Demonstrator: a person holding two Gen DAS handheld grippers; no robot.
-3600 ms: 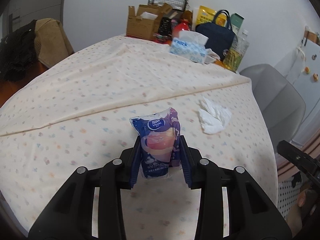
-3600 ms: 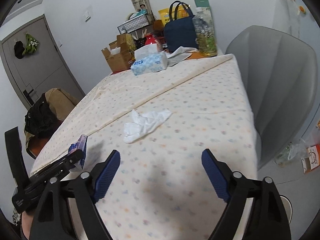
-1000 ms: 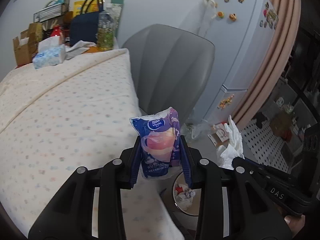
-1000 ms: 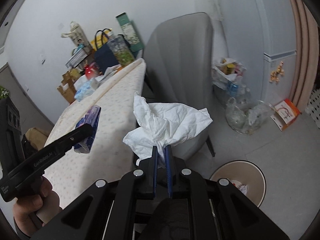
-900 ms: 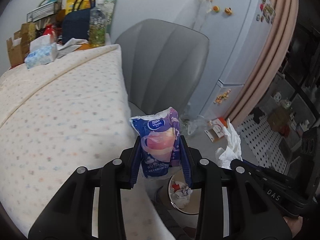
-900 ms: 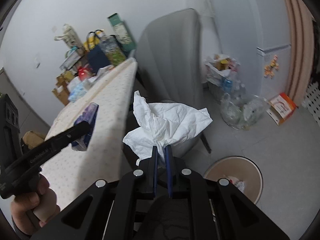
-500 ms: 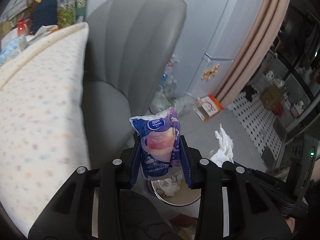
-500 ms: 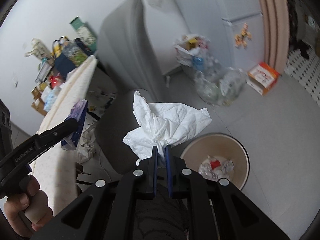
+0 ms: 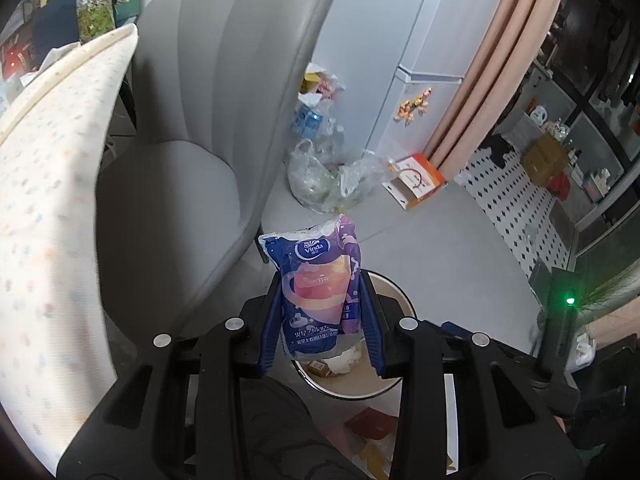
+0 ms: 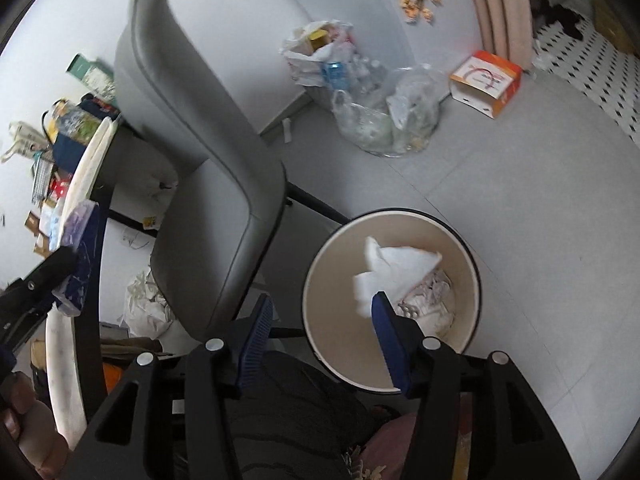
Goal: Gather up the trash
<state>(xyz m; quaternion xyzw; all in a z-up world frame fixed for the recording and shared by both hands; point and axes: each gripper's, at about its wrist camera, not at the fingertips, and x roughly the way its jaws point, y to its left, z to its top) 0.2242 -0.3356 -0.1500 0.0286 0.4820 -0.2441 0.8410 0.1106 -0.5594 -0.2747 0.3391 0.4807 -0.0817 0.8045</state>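
Note:
My left gripper (image 9: 320, 320) is shut on a blue and pink Vinda tissue packet (image 9: 316, 288), held upright above the round beige trash bin (image 9: 394, 292) on the floor. The packet also shows at the left edge of the right wrist view (image 10: 82, 256). My right gripper (image 10: 320, 316) is open and empty over the bin (image 10: 336, 264). A white crumpled tissue (image 10: 394, 270) is inside the bin, just past my right fingertip, on top of other white paper trash.
A grey chair (image 10: 208, 168) stands left of the bin, beside the table with the dotted cloth (image 9: 44, 216). Clear plastic bags of bottles (image 10: 380, 120) and an orange-white box (image 10: 486, 80) lie on the grey floor by the fridge (image 9: 416, 40).
My right gripper has opened and the white tissue has dropped from it into the bin. Both grippers have moved lower and closer to the bin; the left still holds the packet.

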